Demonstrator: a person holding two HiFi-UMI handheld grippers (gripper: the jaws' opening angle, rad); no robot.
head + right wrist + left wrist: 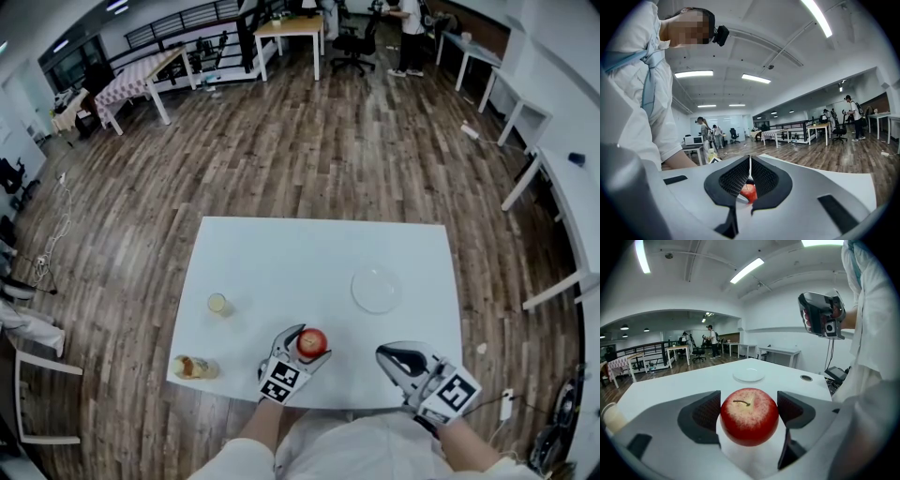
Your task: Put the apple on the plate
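Near the front edge of the white table (pixel 281 253), the left gripper (pixel 307 343) is pinching the apple (pixel 313 341) between its pads. The clear plate (pixel 376 290) lies further back toward the right edge with nothing on it, and there's open tabletop between them. Over by the front-right corner, the right gripper (pixel 384 353) has its jaws pressed together.

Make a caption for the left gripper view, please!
Two grey fingers hug a red apple, with the plate waiting behind on the white table.
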